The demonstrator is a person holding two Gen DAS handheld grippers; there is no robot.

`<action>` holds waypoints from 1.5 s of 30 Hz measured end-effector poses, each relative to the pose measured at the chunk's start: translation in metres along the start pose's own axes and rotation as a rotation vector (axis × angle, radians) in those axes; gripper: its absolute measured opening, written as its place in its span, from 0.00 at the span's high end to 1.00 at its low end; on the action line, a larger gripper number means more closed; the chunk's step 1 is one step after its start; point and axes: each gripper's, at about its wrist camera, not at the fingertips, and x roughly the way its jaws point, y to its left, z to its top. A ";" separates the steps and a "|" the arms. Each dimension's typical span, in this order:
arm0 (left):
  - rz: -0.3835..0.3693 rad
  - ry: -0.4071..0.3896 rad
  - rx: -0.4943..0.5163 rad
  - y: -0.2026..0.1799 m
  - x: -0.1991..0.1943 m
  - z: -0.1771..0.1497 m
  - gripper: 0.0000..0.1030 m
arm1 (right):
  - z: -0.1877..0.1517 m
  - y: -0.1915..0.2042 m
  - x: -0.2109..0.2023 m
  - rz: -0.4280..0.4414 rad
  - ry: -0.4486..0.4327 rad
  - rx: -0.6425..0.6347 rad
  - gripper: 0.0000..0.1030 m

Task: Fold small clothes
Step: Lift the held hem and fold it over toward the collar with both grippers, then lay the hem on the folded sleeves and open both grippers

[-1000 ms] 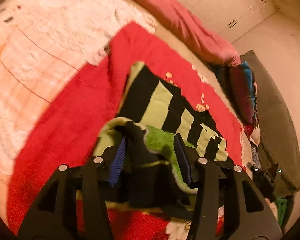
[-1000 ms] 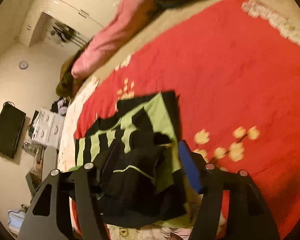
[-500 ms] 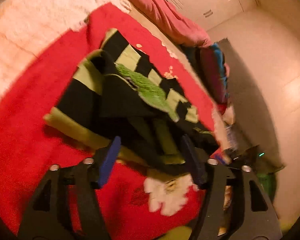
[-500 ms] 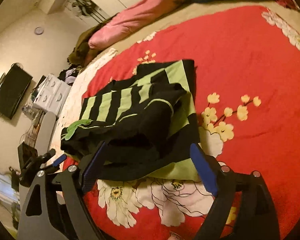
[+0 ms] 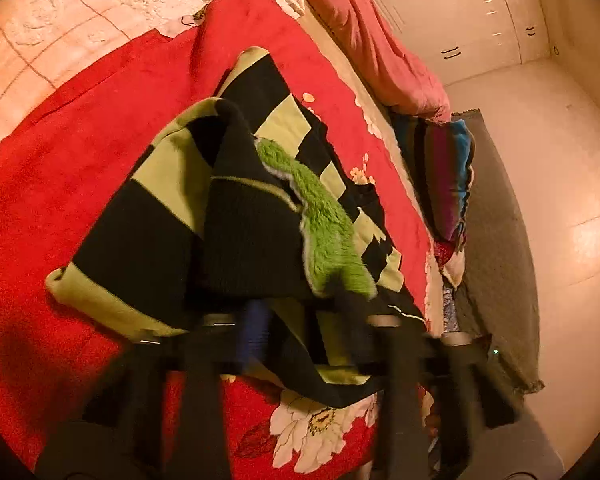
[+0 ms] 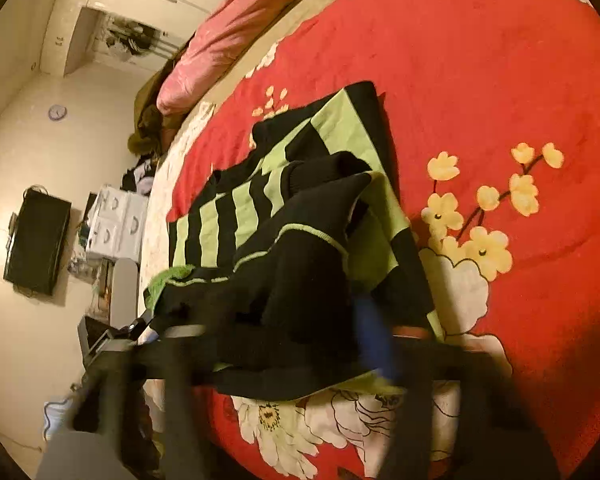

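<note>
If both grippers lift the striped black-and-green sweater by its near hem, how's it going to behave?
Probably floppy: the striped sweater already lies in soft, bunched folds on the red blanket, so the far part would likely sag. Its knit looks thick, so fairly hefty for its size, unlikely to slip. The loosely folded-over layer with the fuzzy green patch may slide or unfold as it rises.

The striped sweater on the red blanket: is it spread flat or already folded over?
Partly folded. The sweater has its black part doubled over the striped body, in bunched layers, on the red blanket.
</note>
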 end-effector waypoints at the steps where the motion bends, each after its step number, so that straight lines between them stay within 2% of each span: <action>1: -0.001 -0.005 0.014 -0.004 -0.001 0.002 0.97 | 0.001 0.001 -0.001 0.005 -0.002 -0.001 0.81; 3: -0.008 -0.026 0.049 -0.014 -0.008 0.007 0.97 | 0.008 0.008 -0.006 0.019 -0.019 -0.023 0.87; 9: -0.028 -0.083 0.060 -0.033 -0.020 0.036 0.98 | 0.049 0.025 -0.016 0.131 -0.100 0.041 0.87; 13: -0.014 -0.149 0.042 -0.040 -0.016 0.061 0.94 | 0.080 0.027 0.001 0.134 -0.147 0.102 0.86; 14: -0.006 -0.186 0.022 -0.038 -0.015 0.067 0.77 | 0.087 0.022 0.011 0.116 -0.157 0.136 0.84; 15: -0.008 -0.199 0.008 -0.035 -0.015 0.071 0.60 | 0.091 0.017 0.018 0.095 -0.160 0.160 0.75; 16: -0.019 -0.206 -0.017 -0.030 -0.013 0.074 0.34 | 0.094 0.008 0.026 0.079 -0.168 0.197 0.67; 17: -0.032 -0.210 -0.027 -0.026 -0.016 0.075 0.32 | 0.094 0.002 0.028 0.069 -0.180 0.221 0.52; 19: -0.033 -0.224 0.000 -0.024 -0.021 0.069 0.32 | 0.091 -0.007 0.026 0.051 -0.207 0.239 0.38; 21: 0.025 -0.247 0.054 -0.024 -0.028 0.059 0.32 | 0.085 -0.011 0.016 0.036 -0.238 0.210 0.32; 23: 0.078 -0.268 0.088 -0.020 -0.033 0.050 0.32 | 0.076 -0.009 0.007 -0.011 -0.256 0.127 0.31; 25: 0.139 -0.290 0.130 -0.014 -0.038 0.040 0.32 | 0.068 -0.001 0.001 -0.067 -0.264 0.024 0.24; 28: 0.249 -0.289 0.197 -0.007 -0.037 0.029 0.31 | 0.054 0.020 0.000 -0.192 -0.248 -0.221 0.21; 31: 0.331 -0.270 0.269 -0.007 -0.032 0.027 0.31 | 0.039 0.047 0.018 -0.417 -0.237 -0.518 0.20; 34: 0.389 -0.295 0.334 -0.015 -0.028 0.021 0.28 | 0.029 0.065 0.039 -0.483 -0.225 -0.697 0.20; 36: 0.424 -0.304 0.371 -0.018 -0.023 0.015 0.24 | 0.029 0.070 0.054 -0.506 -0.219 -0.741 0.20; 39: 0.457 -0.284 0.419 -0.021 -0.012 0.009 0.21 | 0.044 0.068 0.074 -0.531 -0.189 -0.702 0.20; 41: 0.487 -0.269 0.448 -0.021 -0.003 0.010 0.21 | 0.053 0.063 0.085 -0.554 -0.159 -0.675 0.25; 43: 0.509 -0.250 0.455 -0.018 0.005 0.010 0.21 | 0.059 0.057 0.093 -0.513 -0.105 -0.641 0.64; 44: 0.517 -0.234 0.458 -0.017 0.009 0.011 0.21 | 0.061 0.055 0.096 -0.487 -0.087 -0.617 0.70; 45: 0.531 -0.223 0.461 -0.015 0.013 0.011 0.23 | 0.063 0.056 0.095 -0.467 -0.085 -0.601 0.84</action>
